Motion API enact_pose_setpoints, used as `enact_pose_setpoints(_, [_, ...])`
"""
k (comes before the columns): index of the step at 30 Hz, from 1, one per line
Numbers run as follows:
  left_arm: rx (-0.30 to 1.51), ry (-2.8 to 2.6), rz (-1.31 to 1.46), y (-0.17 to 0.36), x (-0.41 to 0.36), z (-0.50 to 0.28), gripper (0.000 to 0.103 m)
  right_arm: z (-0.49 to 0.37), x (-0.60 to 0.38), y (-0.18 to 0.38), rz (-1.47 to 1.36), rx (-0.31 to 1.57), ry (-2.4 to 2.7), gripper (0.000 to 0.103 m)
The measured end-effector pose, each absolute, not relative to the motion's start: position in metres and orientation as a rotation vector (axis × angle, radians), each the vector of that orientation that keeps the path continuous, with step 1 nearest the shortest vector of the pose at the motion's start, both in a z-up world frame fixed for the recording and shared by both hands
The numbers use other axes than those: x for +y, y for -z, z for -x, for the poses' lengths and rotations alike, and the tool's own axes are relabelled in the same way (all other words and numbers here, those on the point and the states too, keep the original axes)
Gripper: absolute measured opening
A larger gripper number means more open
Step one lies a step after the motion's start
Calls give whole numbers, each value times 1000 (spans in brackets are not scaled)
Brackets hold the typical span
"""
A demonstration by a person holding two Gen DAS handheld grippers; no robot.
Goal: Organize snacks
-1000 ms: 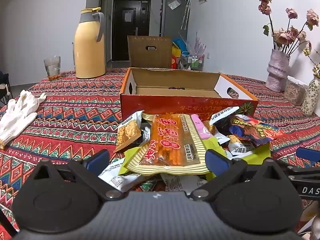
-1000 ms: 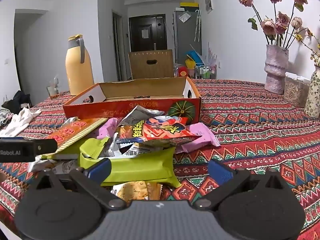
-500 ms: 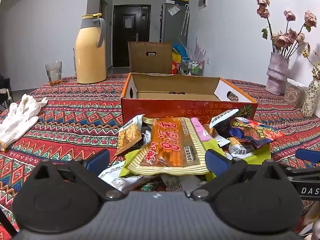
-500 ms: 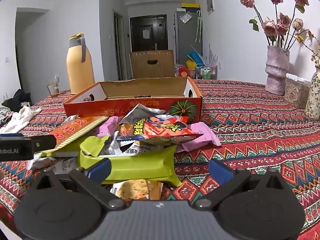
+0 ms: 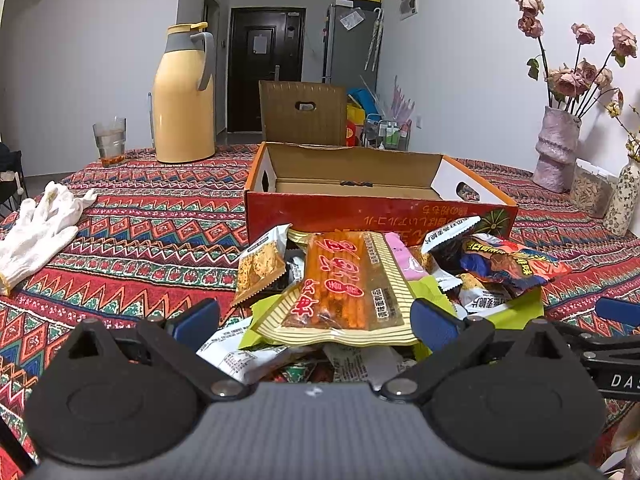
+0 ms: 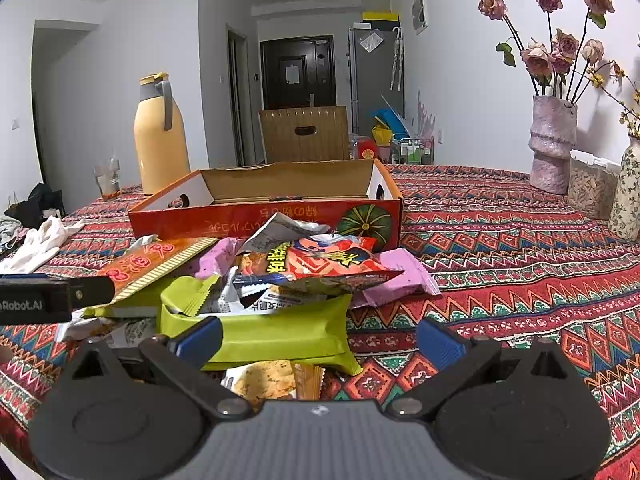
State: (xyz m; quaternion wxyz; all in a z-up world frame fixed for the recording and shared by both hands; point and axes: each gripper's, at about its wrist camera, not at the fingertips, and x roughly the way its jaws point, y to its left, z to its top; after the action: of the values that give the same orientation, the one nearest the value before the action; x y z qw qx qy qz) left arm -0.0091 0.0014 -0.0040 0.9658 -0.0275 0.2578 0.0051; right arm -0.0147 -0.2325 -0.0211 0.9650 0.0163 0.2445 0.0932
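Note:
A pile of snack packets lies on the patterned tablecloth in front of an open red cardboard box point(image 5: 376, 208), which also shows in the right wrist view point(image 6: 264, 216). On top lie an orange striped packet point(image 5: 340, 284), a red and blue packet point(image 6: 320, 266), a green packet point(image 6: 272, 336) and a pink packet point(image 6: 400, 276). My left gripper point(image 5: 316, 320) is open and empty, its fingers either side of the orange packet's near end. My right gripper point(image 6: 318, 334) is open and empty just short of the green packet.
A yellow thermos point(image 5: 182, 96) and a glass point(image 5: 110, 140) stand at the back left. White gloves point(image 5: 38, 228) lie at the left. A pink vase with dried roses point(image 6: 552, 144), a jar point(image 6: 588, 188) and a floral vase point(image 6: 628, 200) stand at the right.
Both grippers have dropped slightly and edged toward the pile. Both stay open and nothing has been picked up.

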Motion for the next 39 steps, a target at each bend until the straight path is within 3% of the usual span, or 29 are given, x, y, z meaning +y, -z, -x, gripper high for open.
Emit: enact_pose_setpoints(39, [532, -10, 63, 8, 3, 11, 103, 16, -233, 22, -33, 496, -186, 103])
